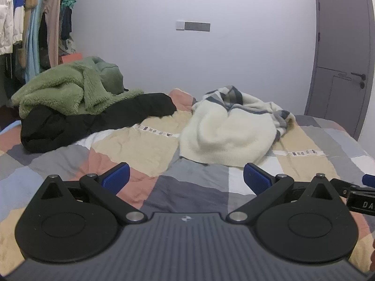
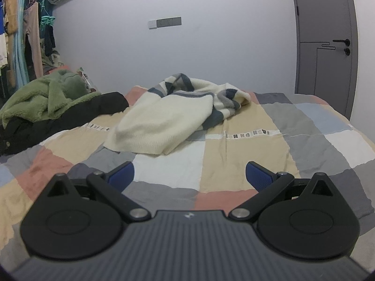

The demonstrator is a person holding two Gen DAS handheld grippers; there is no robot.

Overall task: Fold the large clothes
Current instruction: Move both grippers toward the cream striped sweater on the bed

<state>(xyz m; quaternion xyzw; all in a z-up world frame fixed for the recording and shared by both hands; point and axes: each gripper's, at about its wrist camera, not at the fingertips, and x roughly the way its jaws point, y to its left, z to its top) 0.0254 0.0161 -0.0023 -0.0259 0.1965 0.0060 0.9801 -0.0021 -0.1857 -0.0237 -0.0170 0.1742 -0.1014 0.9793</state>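
A patchwork quilt (image 2: 246, 126) of beige, grey, salmon, white and pale-blue cotton squares covers the whole bed, with a plain pale wall (image 2: 211, 46) and a grey panelled door (image 2: 325, 46) with a black lever handle behind it. On the bed's far left, a shaggy green fleece jacket (image 1: 65, 89) is heaped on a black garment (image 1: 93, 121), both crumpled. A rail of hanging clothes (image 1: 28, 23) crowds the corner beyond them. Near the bed's middle, a cream knitted sweater with grey and navy striped trim (image 2: 161, 121) lies rumpled and unfolded, well ahead of both tools, with open quilt between. A white strip sewn into the quilt (image 2: 248, 134) carries dark lettering too small to read. The left gripper (image 1: 186, 178) and the right gripper (image 2: 189, 175), black with ribbed blue pads, hover low over the quilt, each spread wide and holding nothing. The right tool's edge, in the left wrist view, bears the letters "DA". A white and grey switch plate (image 2: 165, 23) sits on the wall.
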